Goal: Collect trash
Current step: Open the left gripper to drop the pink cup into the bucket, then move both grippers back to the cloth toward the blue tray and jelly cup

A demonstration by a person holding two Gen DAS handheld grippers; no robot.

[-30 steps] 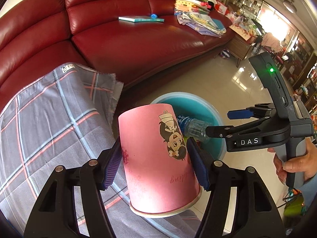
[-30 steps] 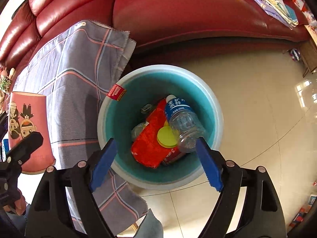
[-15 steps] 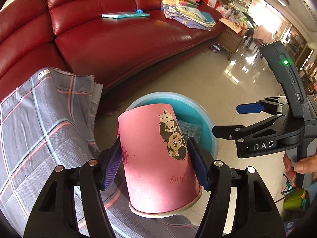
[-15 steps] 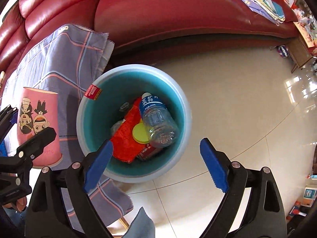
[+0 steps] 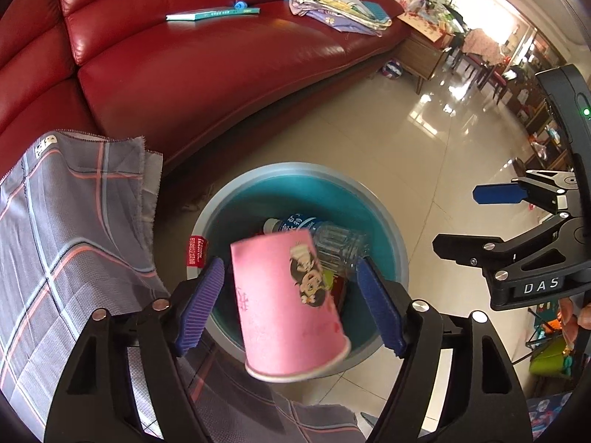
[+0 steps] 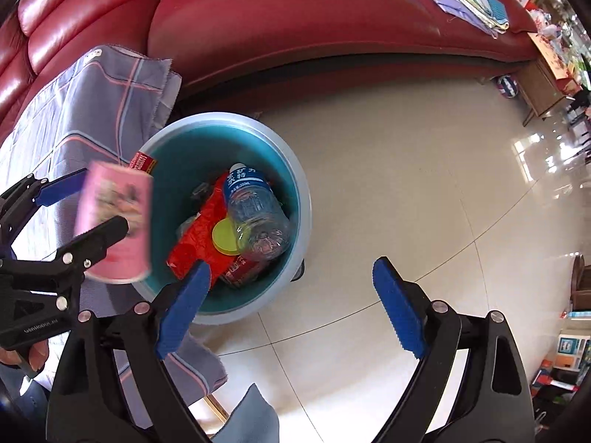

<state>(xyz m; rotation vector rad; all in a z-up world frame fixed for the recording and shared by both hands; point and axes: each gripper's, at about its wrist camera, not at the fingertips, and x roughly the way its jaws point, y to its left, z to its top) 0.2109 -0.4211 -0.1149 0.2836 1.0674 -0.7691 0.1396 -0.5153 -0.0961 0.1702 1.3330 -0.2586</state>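
Note:
A pink paper cup with a cartoon print hangs loose and tilted between the open jaws of my left gripper, touching neither pad, right over the near rim of the teal bin. It shows blurred in the right wrist view. The bin holds a clear water bottle, a red wrapper, a yellow lid and a red can. My right gripper is open and empty above the floor at the bin's near right side; it appears in the left wrist view.
A grey checked cloth covers the table left of the bin. A red leather sofa stands behind, with a book and a pile of papers. The tiled floor spreads to the right.
My left gripper has moved over the bin and opened its jaws. The pink cup has come free and tilts, dropping toward the bin. My right gripper has shifted right, away from the bin.

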